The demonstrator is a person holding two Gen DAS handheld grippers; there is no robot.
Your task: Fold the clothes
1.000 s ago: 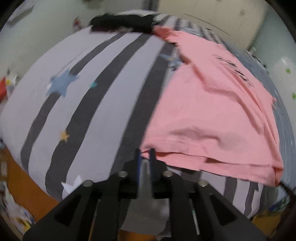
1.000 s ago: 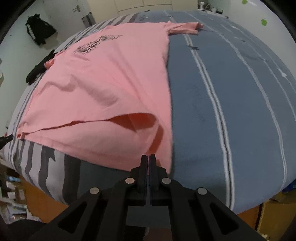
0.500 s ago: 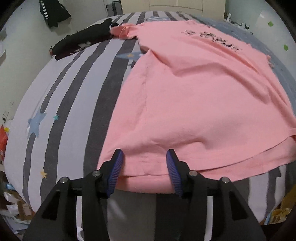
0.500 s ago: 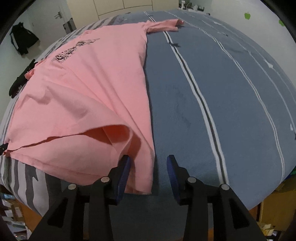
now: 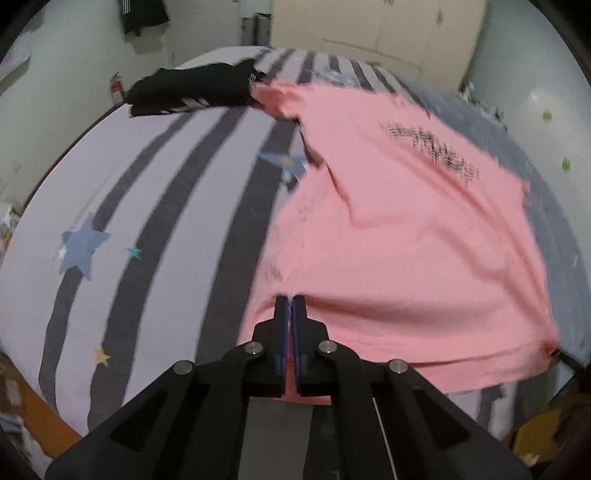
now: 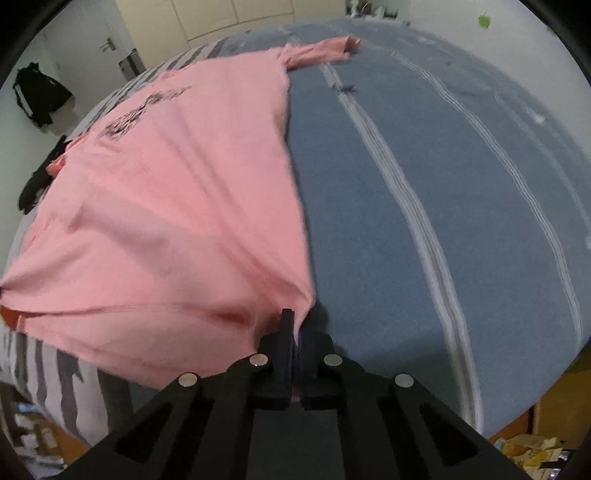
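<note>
Pink shirt (image 5: 406, 240) spread unfolded on the bed (image 5: 147, 184); left gripper (image 5: 290, 306) and right gripper (image 6: 295, 321) each clamp its near hem. Every fold remains.

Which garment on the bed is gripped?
The pink T-shirt; both hand-held grippers, left and right, clamp its hem. The black garment lies untouched.

A home bedroom; a wide bed (image 5: 155, 206) in striped, star-printed bedding fills the near scene, cream wardrobe doors (image 5: 388, 29) line the far wall. A dark jacket (image 6: 38, 96) hangs at far left; clutter lies on the floor beside the bed.
</note>
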